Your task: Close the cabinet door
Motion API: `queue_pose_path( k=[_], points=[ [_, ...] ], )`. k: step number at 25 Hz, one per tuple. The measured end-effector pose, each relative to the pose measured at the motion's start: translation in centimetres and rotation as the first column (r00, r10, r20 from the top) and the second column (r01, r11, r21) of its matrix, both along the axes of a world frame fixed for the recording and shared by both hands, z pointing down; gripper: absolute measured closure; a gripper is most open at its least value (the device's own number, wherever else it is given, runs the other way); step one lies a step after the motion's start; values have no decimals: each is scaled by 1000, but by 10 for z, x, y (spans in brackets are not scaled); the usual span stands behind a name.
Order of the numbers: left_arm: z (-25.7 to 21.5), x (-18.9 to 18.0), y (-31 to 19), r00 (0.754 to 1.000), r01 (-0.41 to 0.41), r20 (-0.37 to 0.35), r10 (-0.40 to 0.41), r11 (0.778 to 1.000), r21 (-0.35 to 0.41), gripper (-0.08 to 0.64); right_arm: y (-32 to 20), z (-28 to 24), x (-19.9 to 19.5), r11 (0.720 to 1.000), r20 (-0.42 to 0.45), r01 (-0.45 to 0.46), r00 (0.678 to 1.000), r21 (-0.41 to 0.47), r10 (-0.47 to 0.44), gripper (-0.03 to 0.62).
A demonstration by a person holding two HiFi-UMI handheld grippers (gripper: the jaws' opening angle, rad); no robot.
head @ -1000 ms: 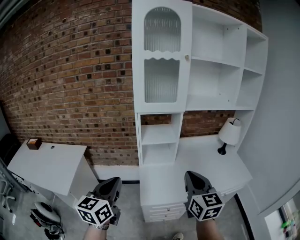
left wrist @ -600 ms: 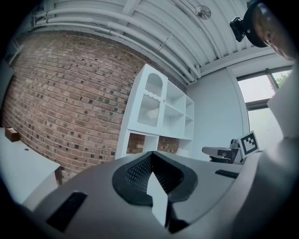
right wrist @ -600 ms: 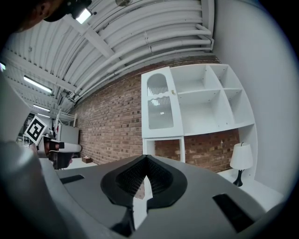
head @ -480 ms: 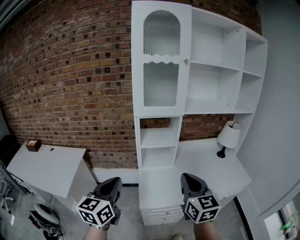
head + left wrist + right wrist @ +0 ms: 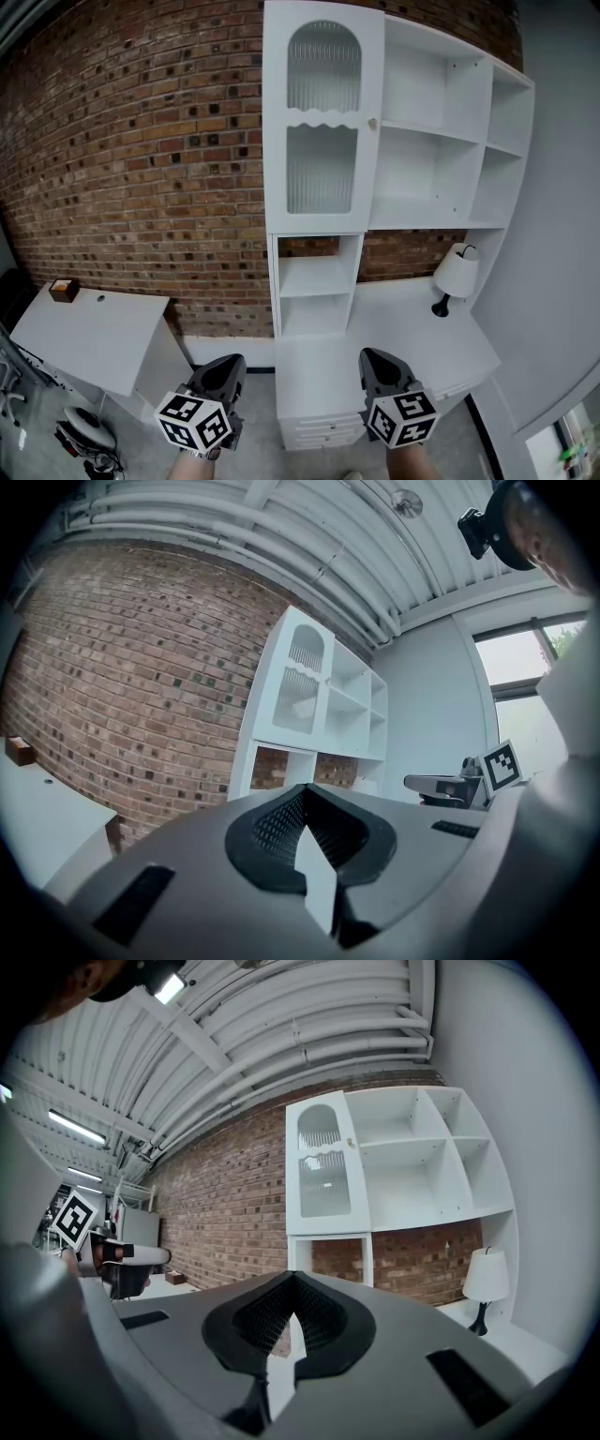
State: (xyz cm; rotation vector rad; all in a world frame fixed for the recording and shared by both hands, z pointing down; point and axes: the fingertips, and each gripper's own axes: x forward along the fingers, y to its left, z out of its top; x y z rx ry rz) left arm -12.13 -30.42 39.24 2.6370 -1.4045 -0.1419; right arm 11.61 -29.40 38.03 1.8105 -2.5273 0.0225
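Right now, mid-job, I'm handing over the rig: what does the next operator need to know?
Left gripper: shut, empty, held low, clear of the furniture.
Right gripper: shut, empty, low in front of the desk.
Cabinet door: looks flush with its frame, knob at its right edge.
Done: door appears closed.
Left: probably nothing; perhaps check it sits fully home.

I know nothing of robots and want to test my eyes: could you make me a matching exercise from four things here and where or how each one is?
Things:
1. cabinet door
2. lamp
3. brown box
4. right claw

Place or state:
A. on the white table at left
B. jaws together, nothing held
C. closed, with ribbed glass
D. on the desk, far right

Pairs: 1-C, 2-D, 3-A, 4-B.
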Motion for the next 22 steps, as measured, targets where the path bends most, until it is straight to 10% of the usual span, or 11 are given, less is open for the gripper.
queue_pose_path(
  k=[22],
  points=[
    [-1,-4,-2,1000,6,-6,-6,1000,3,552,-2,2,-4,1000,9,4,1000,-3,-4,566]
  ],
)
